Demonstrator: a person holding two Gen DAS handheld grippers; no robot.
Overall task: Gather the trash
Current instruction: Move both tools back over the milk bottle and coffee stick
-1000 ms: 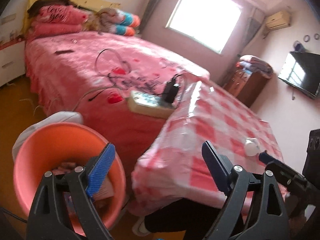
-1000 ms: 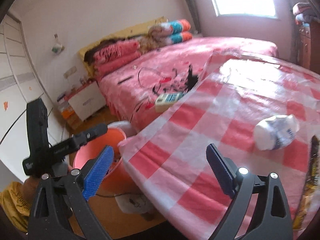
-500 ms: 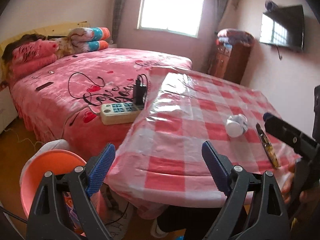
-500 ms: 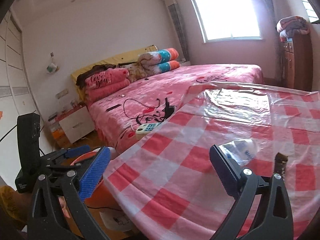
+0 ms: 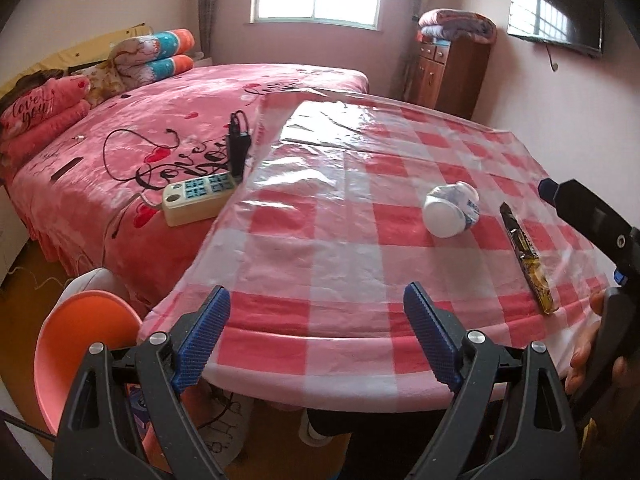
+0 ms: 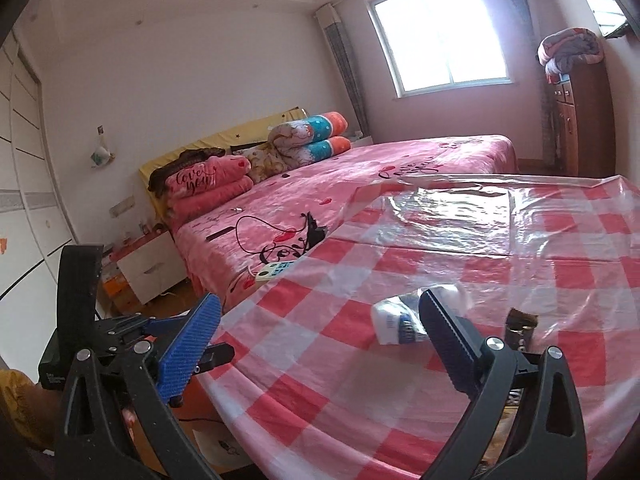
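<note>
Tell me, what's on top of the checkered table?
On the checkered table lie a crumpled white cup and a dark snack wrapper, over a shiny clear plastic cover. What's beneath the cloth is hidden.

A home bedroom: pink-quilted bed (image 5: pixel 168 128), pillows (image 6: pixel 208 188), wall television (image 5: pixel 556 20).

table (image 5: pixel 280 264) has a shiny pink-and-white checked cloth. a crumpled white cup (image 5: pixel 450 210) lies on its side toward the right edge, with a long dark snack wrapper (image 5: pixel 526 260) just beside it, closer to that edge. rest of the tabletop's bare.
</note>
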